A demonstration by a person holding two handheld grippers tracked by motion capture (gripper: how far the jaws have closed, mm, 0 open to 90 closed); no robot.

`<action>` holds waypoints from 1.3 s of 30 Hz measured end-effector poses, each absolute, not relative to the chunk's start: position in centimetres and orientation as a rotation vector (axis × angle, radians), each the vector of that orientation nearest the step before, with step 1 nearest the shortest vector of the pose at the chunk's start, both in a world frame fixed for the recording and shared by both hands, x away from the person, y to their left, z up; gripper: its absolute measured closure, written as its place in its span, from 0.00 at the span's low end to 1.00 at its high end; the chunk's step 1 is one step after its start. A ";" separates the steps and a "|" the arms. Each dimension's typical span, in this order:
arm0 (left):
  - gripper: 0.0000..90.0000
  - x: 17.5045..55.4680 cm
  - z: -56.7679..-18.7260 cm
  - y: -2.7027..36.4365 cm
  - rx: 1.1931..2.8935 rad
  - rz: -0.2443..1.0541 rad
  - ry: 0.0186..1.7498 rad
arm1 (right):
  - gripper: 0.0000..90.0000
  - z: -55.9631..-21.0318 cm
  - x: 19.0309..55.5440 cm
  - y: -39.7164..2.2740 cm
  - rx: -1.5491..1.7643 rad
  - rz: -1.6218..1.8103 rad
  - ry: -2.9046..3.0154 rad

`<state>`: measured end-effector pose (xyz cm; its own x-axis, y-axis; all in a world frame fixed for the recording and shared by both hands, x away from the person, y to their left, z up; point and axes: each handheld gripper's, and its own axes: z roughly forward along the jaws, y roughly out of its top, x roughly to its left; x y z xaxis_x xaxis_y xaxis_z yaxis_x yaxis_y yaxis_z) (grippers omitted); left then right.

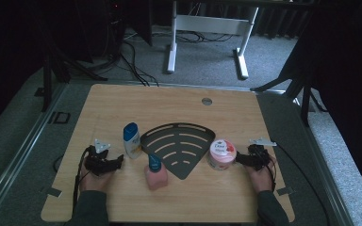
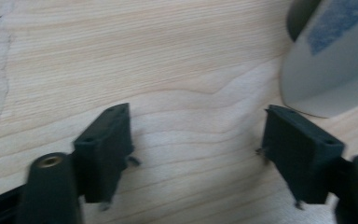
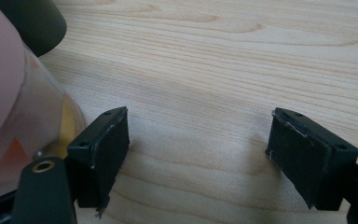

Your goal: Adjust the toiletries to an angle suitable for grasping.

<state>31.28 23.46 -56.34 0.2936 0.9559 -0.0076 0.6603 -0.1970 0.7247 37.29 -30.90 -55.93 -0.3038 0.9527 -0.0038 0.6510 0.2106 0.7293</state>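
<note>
Fingers of the left gripper are standing apart, gripping nothing; the right gripper is gaping empty just beside the cream jar.

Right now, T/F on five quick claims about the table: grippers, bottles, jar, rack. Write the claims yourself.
1. Both grippers have open jaws with nothing between them. True: the left gripper and right gripper frame only bare wood.
2. The pink jar stands beside the right gripper. True.
3. The white bottle with the blue cap lies inside the black fan-shaped rack. False: it stands upright on the table, just left of the rack.
4. The pink bottle is held by the left gripper. False: it stands free near the rack's tip.
5. The jar's lid is off. False: the lid is on.
</note>
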 end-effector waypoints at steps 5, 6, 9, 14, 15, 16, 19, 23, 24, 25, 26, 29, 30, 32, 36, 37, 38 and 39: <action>0.41 31.0 -56.2 23.4 1.933 0.609 1.459 | 0.22 -55.9 37.3 -30.9 1.482 0.878 2.035; 0.43 31.0 -56.1 23.5 1.928 0.605 1.465 | 0.22 -55.9 37.3 -30.9 1.482 0.878 2.035; 0.46 30.9 -56.0 23.6 1.916 0.576 1.467 | 0.22 -55.9 37.3 -30.9 1.482 0.878 2.035; 0.47 30.8 -55.8 23.7 1.911 0.557 1.461 | 0.22 -55.9 37.3 -30.9 1.481 0.878 2.036; 0.48 30.7 -55.7 23.6 1.907 0.554 1.458 | 0.22 -55.9 37.3 -30.9 1.480 0.877 2.036; 0.51 30.5 -55.6 23.6 1.911 0.554 1.452 | 0.22 -55.9 37.3 -30.9 1.481 0.877 2.036; 0.57 29.9 -55.3 23.4 1.912 0.542 1.427 | 0.22 -55.9 37.3 -30.9 1.481 0.878 2.036; 0.60 29.0 -54.8 23.1 1.921 0.529 1.384 | 0.22 -55.9 37.3 -30.9 1.480 0.877 2.036; 0.61 29.0 -54.8 23.1 1.921 0.529 1.384 | 0.22 -55.9 37.3 -30.9 1.481 0.877 2.036; 0.64 28.5 -54.5 22.9 1.926 0.511 1.355 | 0.22 -55.9 37.3 -30.9 1.481 0.877 2.036; 0.67 28.5 -54.5 22.9 1.926 0.511 1.355 | 0.22 -55.9 37.3 -30.9 1.481 0.877 2.036; 0.79 27.9 -54.1 22.5 1.941 0.494 1.324 | 0.22 -55.9 37.3 -30.9 1.480 0.877 2.036; 0.83 27.4 -53.8 22.2 1.948 0.470 1.291 | 0.22 -55.9 37.3 -30.9 1.481 0.877 2.036; 0.92 27.1 -53.5 21.8 1.964 0.454 1.257 | 0.22 -55.9 37.3 -30.9 1.480 0.877 2.036; 1.00 26.8 -53.0 21.2 1.986 0.426 1.194 | 0.22 -55.9 37.3 -30.9 1.481 0.877 2.036; 1.00 26.7 -52.9 21.0 1.987 0.427 1.183 | 0.22 -55.9 37.3 -30.9 1.480 0.877 2.036; 1.00 26.7 -52.8 20.8 1.991 0.422 1.169 | 0.22 -55.9 37.3 -30.9 1.481 0.877 2.036; 1.00 26.7 -52.8 20.8 1.991 0.422 1.169 | 0.22 -55.9 37.3 -30.9 1.481 0.877 2.036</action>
<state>26.68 20.83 -52.79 0.5229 0.8470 -0.0958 0.5902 -0.2787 0.7576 37.31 -30.91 -55.93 -0.3063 0.9519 -0.0045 0.6508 0.2129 0.7288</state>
